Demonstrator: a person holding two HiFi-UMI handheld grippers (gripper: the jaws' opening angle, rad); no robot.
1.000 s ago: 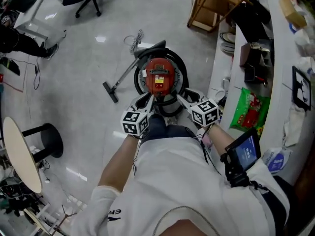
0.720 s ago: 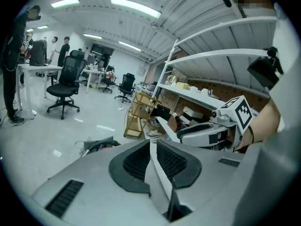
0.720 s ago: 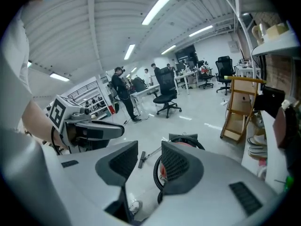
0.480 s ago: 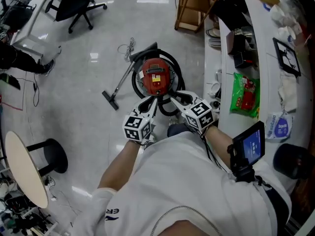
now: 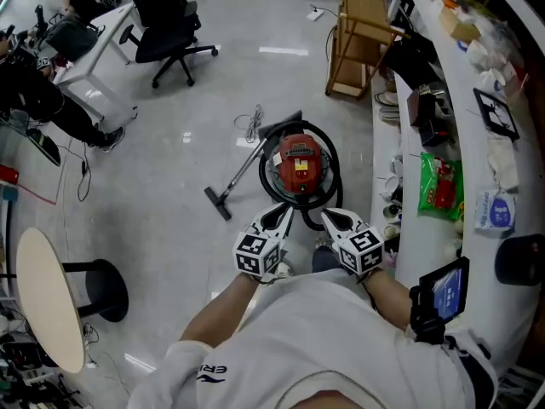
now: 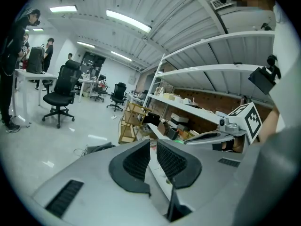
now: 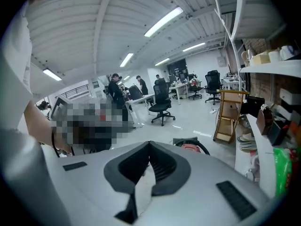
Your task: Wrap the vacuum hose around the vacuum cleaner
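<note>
The red vacuum cleaner (image 5: 300,164) stands on the pale floor (image 5: 162,169), with its black vacuum hose (image 5: 334,170) looped in a ring around the body. The rigid wand (image 5: 243,170) runs off to the left and down to the floor nozzle (image 5: 216,204). Both tools are held low in front of the person, just on the near side of the machine and apart from it. The left hand-held gripper (image 5: 283,215) points at the ring's near-left edge, and its jaws are closed with nothing between them. The right hand-held gripper (image 5: 327,217) points at the near-right edge, its jaws likewise together and empty. In the right gripper view the vacuum's red top and a curve of hose show just beyond the closed jaw tips. A white desk (image 5: 407,228) runs along the right side, carrying a green packet (image 5: 440,186) beside the vacuum's spot.
</note>
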